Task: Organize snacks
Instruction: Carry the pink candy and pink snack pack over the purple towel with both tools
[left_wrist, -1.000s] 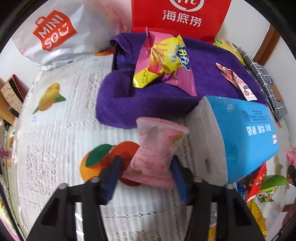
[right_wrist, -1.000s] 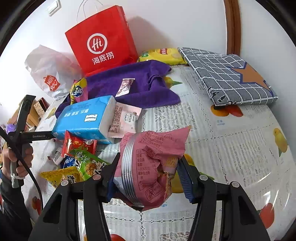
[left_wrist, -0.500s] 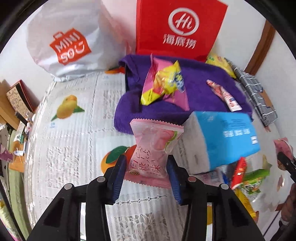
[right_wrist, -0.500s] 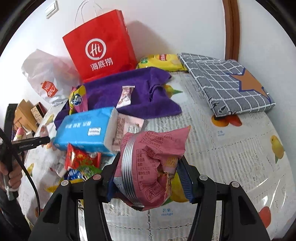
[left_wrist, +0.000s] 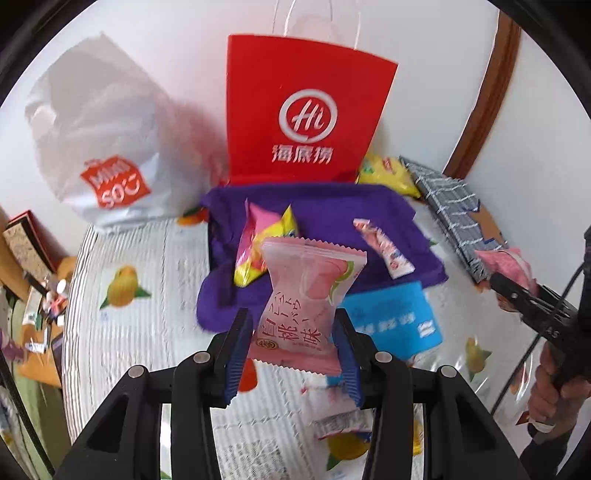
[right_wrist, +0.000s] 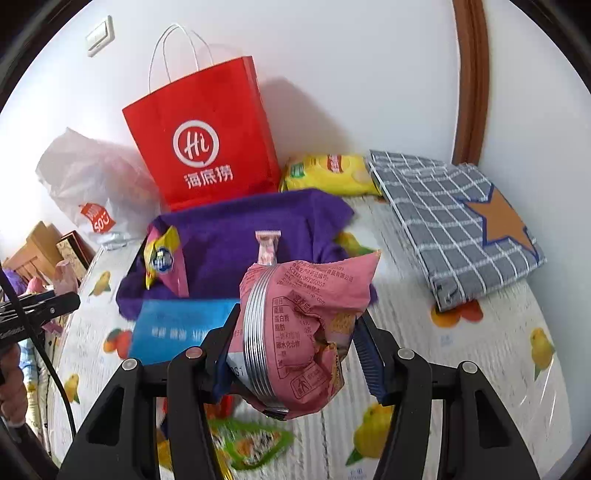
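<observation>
My left gripper (left_wrist: 293, 354) is shut on a pale pink peach-flavour snack packet (left_wrist: 306, 295) and holds it above the table. My right gripper (right_wrist: 295, 350) is shut on a crumpled dark pink snack bag (right_wrist: 299, 332), also lifted. A purple towel (left_wrist: 332, 218) (right_wrist: 229, 229) lies ahead with a yellow-pink snack bag (left_wrist: 258, 243) (right_wrist: 162, 258) and a slim pink bar (left_wrist: 384, 247) (right_wrist: 267, 245) on it. A red paper bag (left_wrist: 306, 122) (right_wrist: 207, 136) stands behind the towel. The right gripper shows at the right in the left wrist view (left_wrist: 517, 291).
A blue tissue pack (left_wrist: 391, 321) (right_wrist: 177, 328) lies in front of the towel. A white plastic bag (left_wrist: 96, 155) (right_wrist: 88, 184) stands at the back left, a yellow chip bag (right_wrist: 328, 173) and a grey checked cloth (right_wrist: 454, 221) at the back right. Loose snacks (right_wrist: 243, 443) lie near the front.
Both grippers have risen and tilted up with their packets, so the red bag and wall fill more of the view. The left gripper closed on its pink packet and lifted it.
</observation>
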